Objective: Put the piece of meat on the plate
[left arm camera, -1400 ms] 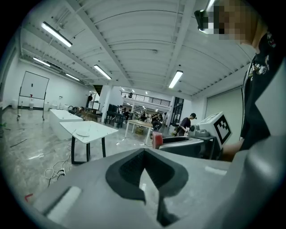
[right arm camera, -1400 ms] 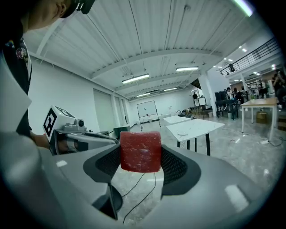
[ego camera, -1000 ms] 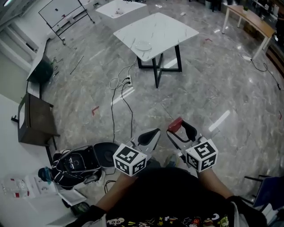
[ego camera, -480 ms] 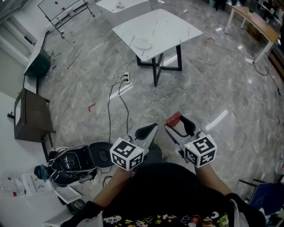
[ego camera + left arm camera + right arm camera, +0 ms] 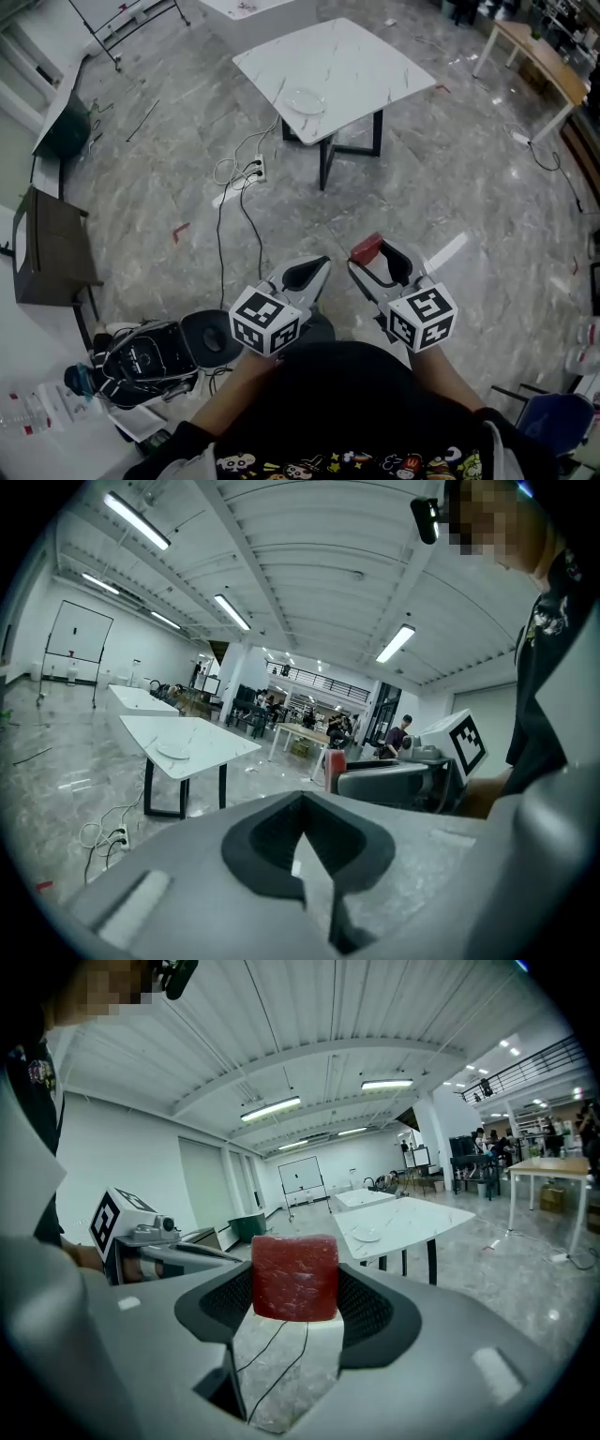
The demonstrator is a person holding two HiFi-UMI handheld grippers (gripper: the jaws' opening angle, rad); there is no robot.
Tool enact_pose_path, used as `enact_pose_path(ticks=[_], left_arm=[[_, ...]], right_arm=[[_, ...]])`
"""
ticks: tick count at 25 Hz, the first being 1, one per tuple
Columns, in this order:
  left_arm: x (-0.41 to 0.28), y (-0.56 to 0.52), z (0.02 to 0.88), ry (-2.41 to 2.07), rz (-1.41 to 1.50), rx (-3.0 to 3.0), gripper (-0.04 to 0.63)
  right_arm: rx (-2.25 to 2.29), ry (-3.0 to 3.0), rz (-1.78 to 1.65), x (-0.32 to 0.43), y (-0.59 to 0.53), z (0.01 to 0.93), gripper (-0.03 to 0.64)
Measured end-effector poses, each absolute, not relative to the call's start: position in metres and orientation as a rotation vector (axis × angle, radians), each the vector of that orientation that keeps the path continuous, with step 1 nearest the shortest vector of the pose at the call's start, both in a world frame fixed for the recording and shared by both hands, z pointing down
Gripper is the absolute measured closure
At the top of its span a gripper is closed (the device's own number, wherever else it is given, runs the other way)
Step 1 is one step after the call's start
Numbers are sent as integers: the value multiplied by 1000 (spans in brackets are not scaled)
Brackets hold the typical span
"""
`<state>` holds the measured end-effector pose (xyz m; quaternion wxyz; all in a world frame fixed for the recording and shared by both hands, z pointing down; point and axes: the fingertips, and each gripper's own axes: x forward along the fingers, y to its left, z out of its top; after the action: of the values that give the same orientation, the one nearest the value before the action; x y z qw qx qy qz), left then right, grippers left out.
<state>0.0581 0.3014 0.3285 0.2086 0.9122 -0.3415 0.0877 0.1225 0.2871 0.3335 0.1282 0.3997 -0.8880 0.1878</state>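
One red cube of meat [image 5: 294, 1277] sat clamped between the pads of the right gripper [image 5: 380, 258]; the left gripper [image 5: 309, 274] had its jaws together on nothing. Both hung low over a grey marbled floor [image 5: 169, 178], well apart from the white table [image 5: 366, 66], where the plate [image 5: 303, 97] lay near one edge. White cables [image 5: 239, 187] trailed across the floor; a black bag [image 5: 145, 356] lay at the left. Around it all was a big open hall: ribbed white ceiling [image 5: 309, 1016], strip lights [image 5: 270, 1108], a whiteboard [image 5: 302, 1174] far off.

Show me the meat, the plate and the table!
meat [image 5: 294, 1277], right gripper view, middle of its red front face.
plate [image 5: 304, 97], head view, its bare middle.
table [image 5: 367, 58], head view, bare white top.
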Motion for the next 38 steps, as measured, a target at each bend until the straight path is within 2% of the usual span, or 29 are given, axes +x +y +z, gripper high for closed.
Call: enact_pose_path(ticks=[15, 24, 38], left_arm=[[-18, 182, 311, -869, 197, 2584, 594], [-18, 157, 324, -839, 206, 2568, 594], [15, 71, 335, -947, 303, 2546, 594]], right_arm=[[1219, -2551, 513, 40, 174, 316, 313], [1217, -2529, 539, 34, 151, 329, 313], [1157, -2596, 568, 72, 62, 341, 313]])
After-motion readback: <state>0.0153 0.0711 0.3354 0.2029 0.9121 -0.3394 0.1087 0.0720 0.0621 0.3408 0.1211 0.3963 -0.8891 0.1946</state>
